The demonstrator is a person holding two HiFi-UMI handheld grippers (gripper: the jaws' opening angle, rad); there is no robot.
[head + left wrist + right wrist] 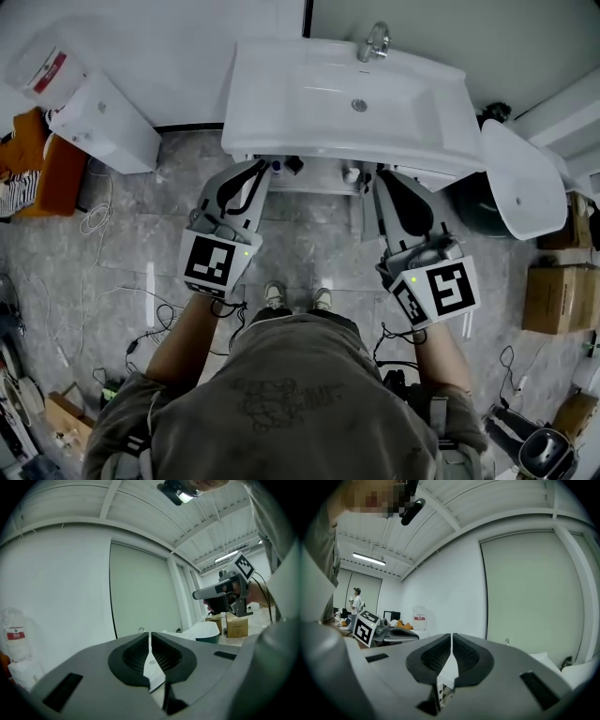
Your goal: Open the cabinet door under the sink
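Note:
From the head view I look down on the white sink (281,84) with its chrome tap (375,42). Under its front edge a narrow strip of the cabinet (314,178) shows, with small bottles inside; how the door stands I cannot tell. My left gripper (262,171) and right gripper (386,180) are held level side by side, tips just under the sink's front rim. Both are shut with nothing between the pads, as the left gripper (149,635) and the right gripper (451,637) show in their own views. Neither touches anything that I can see.
A white box-shaped unit (103,122) stands at the left wall, with cables (94,220) on the grey floor. To the right are a dark bin (483,202), a white oval basin (525,178) and cardboard boxes (558,300). The person's shoes (295,298) are between the grippers.

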